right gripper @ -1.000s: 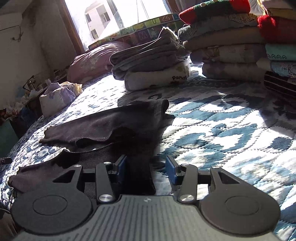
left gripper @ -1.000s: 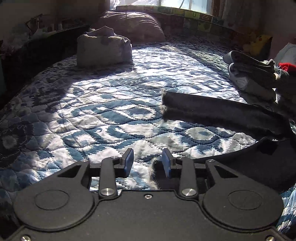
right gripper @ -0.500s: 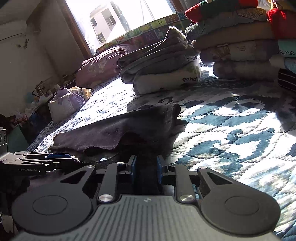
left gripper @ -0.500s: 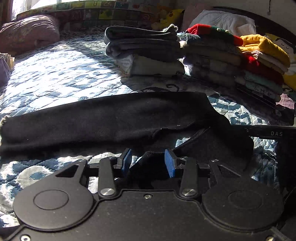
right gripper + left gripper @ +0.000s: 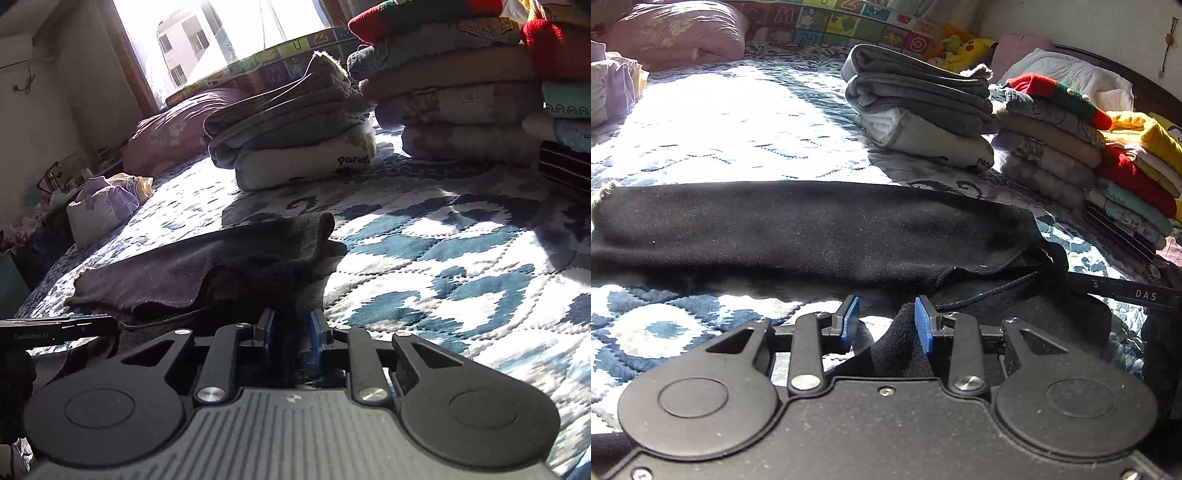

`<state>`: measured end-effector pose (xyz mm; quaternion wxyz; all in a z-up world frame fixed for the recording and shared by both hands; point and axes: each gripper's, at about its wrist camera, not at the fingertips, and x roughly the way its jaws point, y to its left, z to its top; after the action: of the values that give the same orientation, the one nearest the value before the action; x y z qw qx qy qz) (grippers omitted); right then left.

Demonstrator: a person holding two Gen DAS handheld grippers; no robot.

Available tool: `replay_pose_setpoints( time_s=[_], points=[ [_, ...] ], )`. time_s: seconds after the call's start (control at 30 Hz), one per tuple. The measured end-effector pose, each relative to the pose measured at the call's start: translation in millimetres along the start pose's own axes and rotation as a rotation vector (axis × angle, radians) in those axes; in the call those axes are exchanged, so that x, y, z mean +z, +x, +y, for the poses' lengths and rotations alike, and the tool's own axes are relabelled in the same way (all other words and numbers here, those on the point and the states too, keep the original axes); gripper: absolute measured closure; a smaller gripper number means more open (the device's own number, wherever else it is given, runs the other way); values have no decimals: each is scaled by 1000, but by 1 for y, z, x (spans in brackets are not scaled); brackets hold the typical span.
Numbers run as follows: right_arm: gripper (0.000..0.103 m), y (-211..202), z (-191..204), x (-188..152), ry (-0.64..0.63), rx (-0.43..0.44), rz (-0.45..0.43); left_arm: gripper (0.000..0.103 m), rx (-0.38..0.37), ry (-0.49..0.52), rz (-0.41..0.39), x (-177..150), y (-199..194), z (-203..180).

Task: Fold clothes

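On bed (image 5: 713, 122): black garment (image 5: 812, 229), long axis crosswise; hem between parted left gripper (image 5: 882, 321) jaws; right gripper (image 5: 289, 332) clamped on cloth.

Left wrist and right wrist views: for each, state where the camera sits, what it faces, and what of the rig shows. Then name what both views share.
Left wrist: sits on the left gripper, low over the quilted bed, facing the black garment and folded stacks; its jaws are open, and the right gripper's tip shows at right.
Right wrist: sits on the right gripper, facing the window; jaws shut on black cloth; the left gripper's tip shows at left.
Shared: the garment, the grey folded stack, the pink pillow.
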<state>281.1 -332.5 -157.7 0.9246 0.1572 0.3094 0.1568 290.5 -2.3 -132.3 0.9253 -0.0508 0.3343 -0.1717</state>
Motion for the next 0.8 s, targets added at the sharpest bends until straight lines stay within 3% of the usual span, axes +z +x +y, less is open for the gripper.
replay_pose_setpoints(
  time_s=[0.07, 0.17, 0.27, 0.33, 0.4, 0.43, 0.57, 0.8],
  points=[
    [72, -5, -2, 0, 13, -3, -23, 72, 21, 50, -30, 1, -9, -8],
    [72, -6, -4, 1, 28, 2, -33, 72, -47, 82, -32, -2, -12, -21],
    [71, 3, -3, 3, 9, -23, 2, 71, -40, 111, 70, -12, 14, -31],
    [69, 5, -2, 5, 10, -18, 5, 71, -63, 85, 57, -9, 9, -27],
    [63, -1, -13, 10, 97, 46, -35, 70, -97, 37, 2, -2, -4, -19],
    [60, -1, -17, 12, 131, 68, -42, 63, -100, -3, -31, 1, -11, -11],
    [57, 9, -27, 20, 185, 85, -30, 63, -86, -148, -60, 15, -13, 19],
    [56, 32, -27, 35, 159, 117, 25, 64, -95, -138, -46, 53, 14, 19]
  ],
)
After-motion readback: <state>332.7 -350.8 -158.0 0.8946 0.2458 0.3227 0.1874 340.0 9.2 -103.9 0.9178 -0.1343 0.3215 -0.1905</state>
